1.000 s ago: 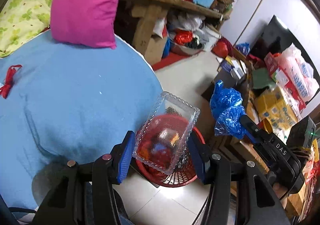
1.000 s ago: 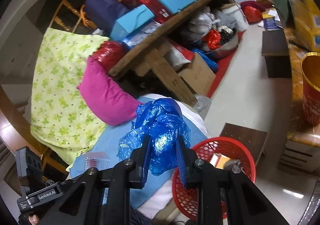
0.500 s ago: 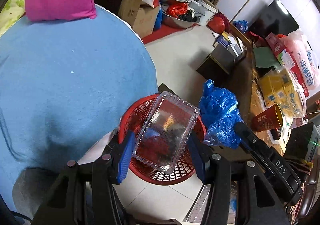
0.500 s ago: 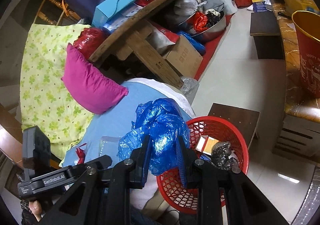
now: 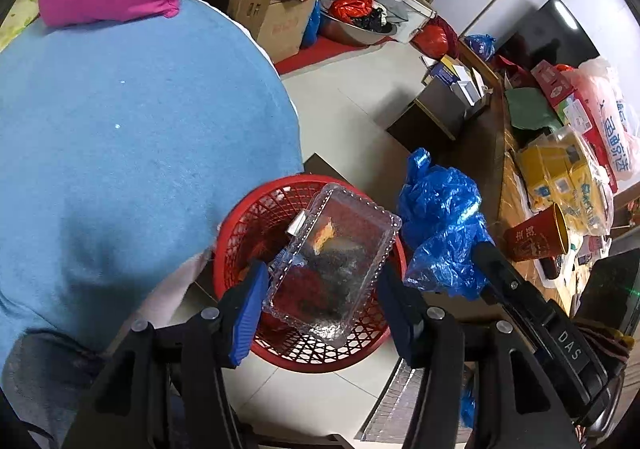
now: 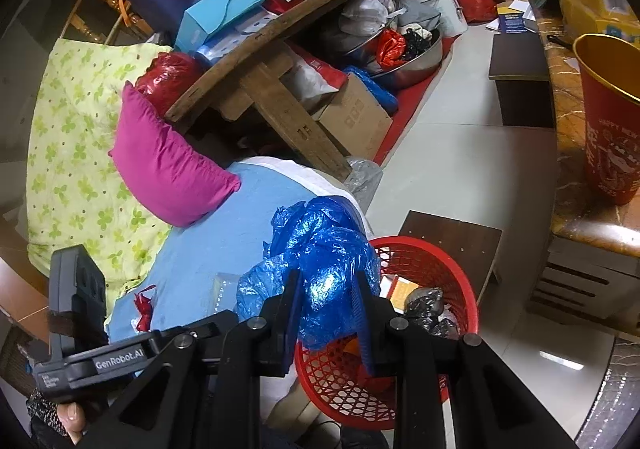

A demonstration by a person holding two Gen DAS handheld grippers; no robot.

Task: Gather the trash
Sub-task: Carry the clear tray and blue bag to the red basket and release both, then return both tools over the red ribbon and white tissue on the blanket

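The drop-off step of the trash collection is judged to be in hand. A red mesh basket (image 5: 248, 245) is seen on the tiled floor at the 5 o'clock edge of a bed under a blue cover (image 5: 132, 145). A clear plastic tray (image 5: 332, 269) is framed between the fingers of the left gripper (image 5: 320, 305) directly over the basket; those fingers have just been opening, and in the left wrist view a gap is seen at the tray's right side, so the tray is taken as released or nearly so. A crumpled blue plastic bag (image 6: 320, 265) is clamped in the narrowly closed fingers of the right gripper (image 6: 326, 313), just over the basket's rim at 9 o'clock.

The next move is judged to call for the right fingers to be brought over the basket's mouth and spread.

Only the right wrist view shows the basket's contents unobstructed: a card (image 6: 402, 295) and dark crumpled waste (image 6: 426, 307). Only the left wrist view shows the tray clearly.
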